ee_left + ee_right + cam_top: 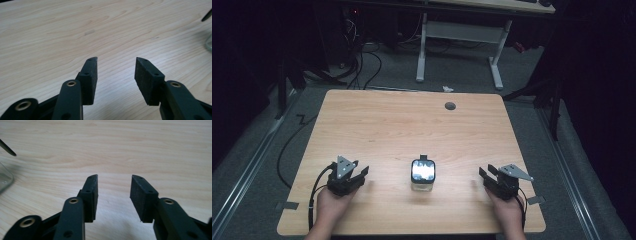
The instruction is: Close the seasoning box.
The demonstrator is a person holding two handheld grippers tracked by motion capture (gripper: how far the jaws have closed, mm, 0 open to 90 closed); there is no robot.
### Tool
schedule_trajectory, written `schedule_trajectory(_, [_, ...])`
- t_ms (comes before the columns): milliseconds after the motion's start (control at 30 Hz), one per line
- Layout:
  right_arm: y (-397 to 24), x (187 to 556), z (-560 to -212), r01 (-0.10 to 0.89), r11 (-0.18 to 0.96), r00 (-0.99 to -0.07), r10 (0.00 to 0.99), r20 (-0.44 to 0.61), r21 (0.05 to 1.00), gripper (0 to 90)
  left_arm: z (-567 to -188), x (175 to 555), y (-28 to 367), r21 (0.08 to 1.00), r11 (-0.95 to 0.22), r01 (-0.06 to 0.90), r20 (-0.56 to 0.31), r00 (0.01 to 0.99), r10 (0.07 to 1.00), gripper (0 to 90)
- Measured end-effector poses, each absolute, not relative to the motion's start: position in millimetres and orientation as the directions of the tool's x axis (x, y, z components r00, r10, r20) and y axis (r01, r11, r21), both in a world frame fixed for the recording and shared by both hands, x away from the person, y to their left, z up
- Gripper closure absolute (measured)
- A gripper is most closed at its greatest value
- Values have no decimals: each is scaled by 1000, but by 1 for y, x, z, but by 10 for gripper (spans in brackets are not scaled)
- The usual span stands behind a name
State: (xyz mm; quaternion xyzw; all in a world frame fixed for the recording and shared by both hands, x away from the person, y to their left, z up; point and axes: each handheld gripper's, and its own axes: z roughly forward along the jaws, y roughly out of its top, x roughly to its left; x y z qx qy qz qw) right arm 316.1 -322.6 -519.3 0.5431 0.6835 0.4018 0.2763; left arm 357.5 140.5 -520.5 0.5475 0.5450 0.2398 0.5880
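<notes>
A small clear jar with a black rim and a bright reflective top [423, 173] stands on the wooden table [412, 125] near the front, midway between my hands. My left gripper [360, 172] rests on the table to the jar's left, open, nothing between its jaws. In the left gripper view the gripper [116, 60] points over bare wood, and the jar's glass edge [209, 42] shows at the far right. My right gripper [482, 174] lies to the jar's right, open and empty. In the right gripper view the gripper [114, 177] faces bare wood, with the jar's glass [5, 178] at the left.
A round cable hole [450, 105] sits near the table's far edge. Beyond the table are a white desk frame [459, 45] and cables on the grey floor [362, 65]. A cable trails from the left gripper off the table's front left.
</notes>
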Motion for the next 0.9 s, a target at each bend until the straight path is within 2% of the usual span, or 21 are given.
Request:
schedule_trajectory(100, [-326, 308, -520, 521, 108, -253, 967, 32, 847, 498, -524, 351, 152, 897, 322, 303, -403, 263, 876, 518])
schedule_trajectory(200, [-329, 298, -521, 503, 95, -233, 972, 29, 859, 492, -529, 344, 161, 878, 358, 318, -441, 245, 863, 525])
schedule_trajectory(567, [-328, 297, -525, 507, 104, -246, 969, 28, 856, 478, -531, 343, 160, 897, 316, 308, -396, 246, 885, 514])
schedule_trajectory(900, [-325, 297, -524, 501, 113, -253, 967, 20, 858, 477, -531, 342, 162, 898, 319, 303, -397, 245, 884, 514])
